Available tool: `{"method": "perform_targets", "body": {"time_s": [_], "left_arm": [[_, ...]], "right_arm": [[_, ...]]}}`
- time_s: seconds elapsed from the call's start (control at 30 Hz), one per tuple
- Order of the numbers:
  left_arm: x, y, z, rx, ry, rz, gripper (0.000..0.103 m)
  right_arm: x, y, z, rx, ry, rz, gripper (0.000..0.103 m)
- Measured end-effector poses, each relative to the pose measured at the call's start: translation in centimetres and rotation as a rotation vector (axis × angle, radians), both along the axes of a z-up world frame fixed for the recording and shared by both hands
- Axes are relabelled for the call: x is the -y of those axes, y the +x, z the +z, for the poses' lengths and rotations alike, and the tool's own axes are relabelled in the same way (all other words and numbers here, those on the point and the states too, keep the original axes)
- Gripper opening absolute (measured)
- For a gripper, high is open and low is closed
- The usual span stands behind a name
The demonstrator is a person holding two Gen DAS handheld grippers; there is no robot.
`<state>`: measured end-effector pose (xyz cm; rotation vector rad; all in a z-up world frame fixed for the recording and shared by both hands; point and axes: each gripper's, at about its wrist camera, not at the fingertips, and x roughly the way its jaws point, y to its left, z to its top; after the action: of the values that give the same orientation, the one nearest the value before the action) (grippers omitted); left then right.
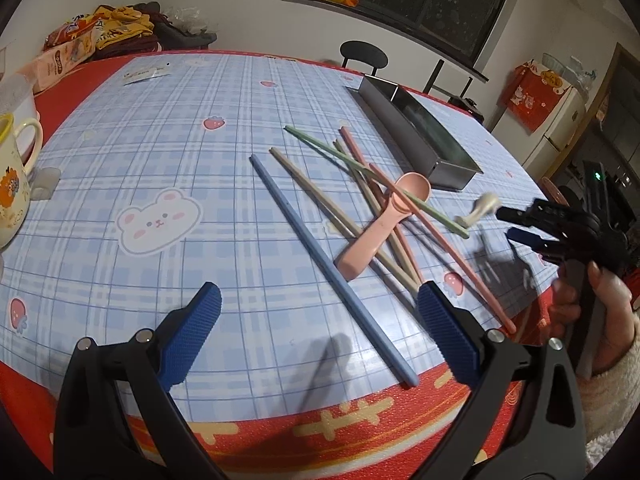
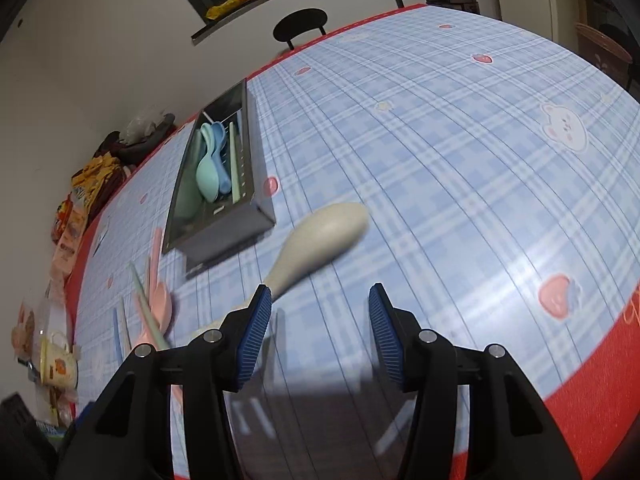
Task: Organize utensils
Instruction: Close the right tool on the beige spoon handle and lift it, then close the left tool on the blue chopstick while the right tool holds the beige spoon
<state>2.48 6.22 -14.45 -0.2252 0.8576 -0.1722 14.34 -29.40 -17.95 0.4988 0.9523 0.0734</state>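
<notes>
Beige spoon, bowl pointing up-right from right gripper, grip unclear, left gripper spread wide, empty

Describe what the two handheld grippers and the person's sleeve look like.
Both the left gripper and the right gripper have black plastic frames with silver round bolts and two fingers faced with ribbed blue pads. No cables or markings show. The hand comes out of a fluffy cream sleeve.
</notes>
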Motion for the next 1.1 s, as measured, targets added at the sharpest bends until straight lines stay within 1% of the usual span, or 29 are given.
{"method": "perform_targets", "body": {"time_s": [0.07, 0.1, 0.17, 0.23, 0.33, 0.4, 0.43, 0.47, 0.5, 0.53, 0.57, 0.63, 0.67, 0.7, 0.8, 0.9, 1.0, 1.1], "left_arm": [[-0.1, -0.1, 0.2, 0.004, -0.001, 0.006, 0.097], [-0.2, -0.1, 0.2, 0.005, -0.003, 0.008, 0.097], [-0.4, -0.2, 0.1, 0.004, -0.008, 0.014, 0.097], [-0.4, -0.1, 0.0, 0.0, -0.011, 0.016, 0.097], [-0.6, -0.1, 0.0, -0.004, -0.02, 0.017, 0.097], [-0.7, -0.1, 0.0, -0.001, -0.027, 0.016, 0.097], [-0.7, 0.0, 0.1, 0.003, -0.029, 0.013, 0.097], [-0.8, 0.0, 0.1, 0.006, -0.027, 0.015, 0.097], [-0.8, 0.0, 0.2, 0.008, -0.024, 0.017, 0.096], [-0.9, 0.1, 0.2, 0.009, -0.024, 0.018, 0.096], [-0.9, 0.2, 0.3, 0.01, -0.025, 0.015, 0.095], [-1.0, 0.5, 0.3, 0.005, -0.021, 0.013, 0.086], [-1.0, 0.7, 0.2, -0.009, -0.02, 0.012, 0.077], [-1.0, 1.1, -0.1, -0.03, -0.028, 0.009, 0.071], [-0.9, 1.7, -0.8, -0.073, -0.059, -0.003, 0.061], [-0.3, 2.3, -1.2, -0.105, -0.057, -0.017, 0.058], [0.5, 3.1, -1.3, -0.122, -0.016, -0.02, 0.058], [1.2, 3.7, -1.4, -0.132, 0.012, -0.02, 0.058]], "right_arm": [[-0.1, 0.7, -0.1, -0.008, 0.027, -0.021, 0.052], [-0.3, 1.0, 0.0, -0.006, 0.026, -0.032, 0.056], [-0.9, 1.5, 0.1, -0.002, 0.003, -0.041, 0.058], [-2.1, 2.1, 0.1, 0.007, -0.015, -0.01, 0.058], [-3.8, 2.7, 0.1, 0.027, -0.077, 0.02, 0.057], [-4.3, 3.1, 0.1, 0.034, -0.113, 0.02, 0.048], [-4.5, 3.2, 0.1, 0.037, -0.127, 0.015, 0.045], [-4.5, 3.4, 0.0, 0.037, -0.142, 0.007, 0.035], [-4.3, 3.4, -0.2, 0.034, -0.141, 0.005, 0.022], [-4.1, 3.3, -0.3, 0.032, -0.134, 0.004, 0.017], [-4.0, 3.3, -0.3, 0.035, -0.128, 0.009, 0.015], [-3.8, 2.9, -0.4, 0.047, -0.121, 0.026, 0.014], [-3.6, 2.6, -0.4, 0.05, -0.112, 0.032, 0.013], [-3.3, 2.3, -0.5, 0.052, -0.089, 0.04, 0.012], [-2.9, 1.8, -0.7, 0.053, -0.047, 0.078, 0.01], [-3.1, 1.2, -0.7, 0.054, -0.018, 0.14, 0.008], [-3.5, 0.7, -0.8, 0.058, -0.015, 0.223, 0.008], [-3.8, 0.3, -0.8, 0.067, -0.026, 0.276, 0.008]]}}
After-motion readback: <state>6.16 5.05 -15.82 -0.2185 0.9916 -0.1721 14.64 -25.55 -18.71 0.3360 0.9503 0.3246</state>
